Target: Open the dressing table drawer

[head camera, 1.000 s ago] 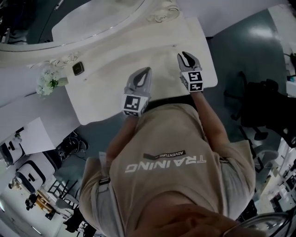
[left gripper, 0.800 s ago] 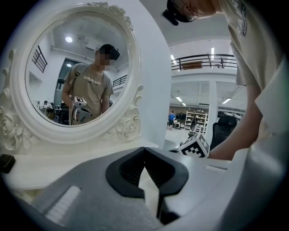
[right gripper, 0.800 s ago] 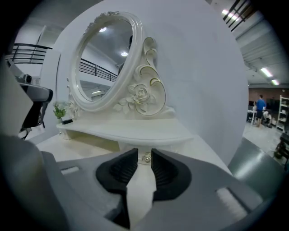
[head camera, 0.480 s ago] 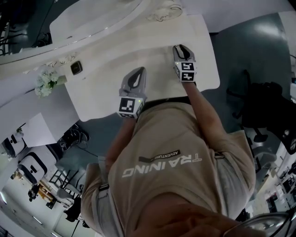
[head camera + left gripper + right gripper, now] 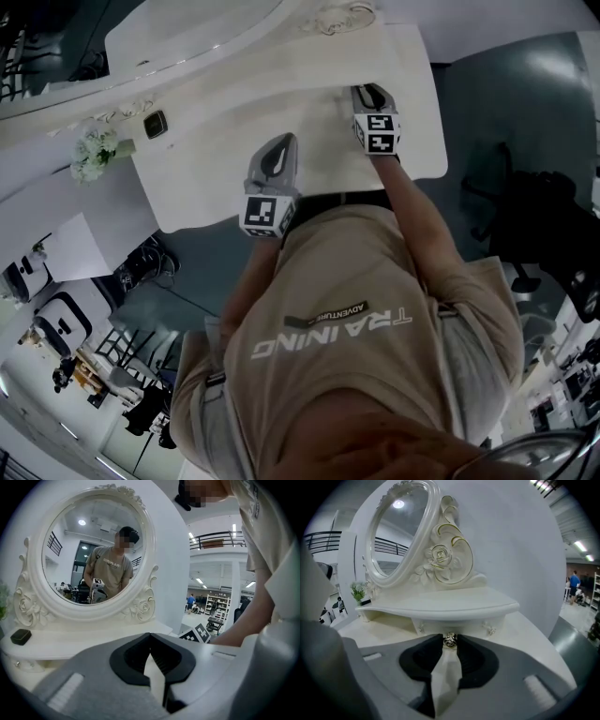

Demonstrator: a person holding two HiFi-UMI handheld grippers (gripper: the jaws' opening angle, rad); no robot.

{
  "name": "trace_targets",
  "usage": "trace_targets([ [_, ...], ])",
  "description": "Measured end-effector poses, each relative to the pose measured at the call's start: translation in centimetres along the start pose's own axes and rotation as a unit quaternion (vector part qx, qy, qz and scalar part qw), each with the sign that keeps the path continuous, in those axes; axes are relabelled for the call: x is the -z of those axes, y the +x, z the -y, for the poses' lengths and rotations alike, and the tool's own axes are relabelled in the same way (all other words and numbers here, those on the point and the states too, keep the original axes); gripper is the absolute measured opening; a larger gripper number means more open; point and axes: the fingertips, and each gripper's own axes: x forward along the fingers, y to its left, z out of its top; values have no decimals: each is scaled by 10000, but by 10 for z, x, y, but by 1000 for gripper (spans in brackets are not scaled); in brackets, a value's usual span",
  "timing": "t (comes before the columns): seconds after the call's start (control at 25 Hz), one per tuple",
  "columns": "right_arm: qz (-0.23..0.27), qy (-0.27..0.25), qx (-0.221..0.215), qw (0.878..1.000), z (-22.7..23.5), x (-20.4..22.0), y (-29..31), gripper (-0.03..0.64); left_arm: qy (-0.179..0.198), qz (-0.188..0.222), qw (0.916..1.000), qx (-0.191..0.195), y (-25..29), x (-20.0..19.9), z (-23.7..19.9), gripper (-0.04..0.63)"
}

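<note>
White dressing table (image 5: pixel 281 84) ahead. Right gripper (image 5: pixel 372 92) jaws had just closed onto drawer knob (image 5: pixel 449 640), pinching it. Left gripper (image 5: pixel 279 148) shut, empty. Grasp step looked done; next called for straight pull toward near side.

Over the white dressing table (image 5: pixel 206 150), the right gripper (image 5: pixel 373 92) reaches farther in (left gripper (image 5: pixel 281 142) hangs back).

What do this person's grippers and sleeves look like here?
Both the left gripper and the right gripper are pale grey shells tapering to two jaws lined with black ribbed pads. Each carries a cube of black-and-white square markers. No cables show. The person wears a beige short-sleeved T-shirt.
</note>
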Motion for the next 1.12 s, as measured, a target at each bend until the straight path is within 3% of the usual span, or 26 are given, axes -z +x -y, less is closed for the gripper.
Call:
trace_targets([
  [0.84, -209, -64, 119, 9997, -16, 29, -38, 103, -123, 266, 9995, 75, -33, 13, 3, 6],
  [1.12, -265, -145, 80, 9995, -21, 40, -54, 101, -351, 257, 9989, 154, -46, 17, 12, 6],
])
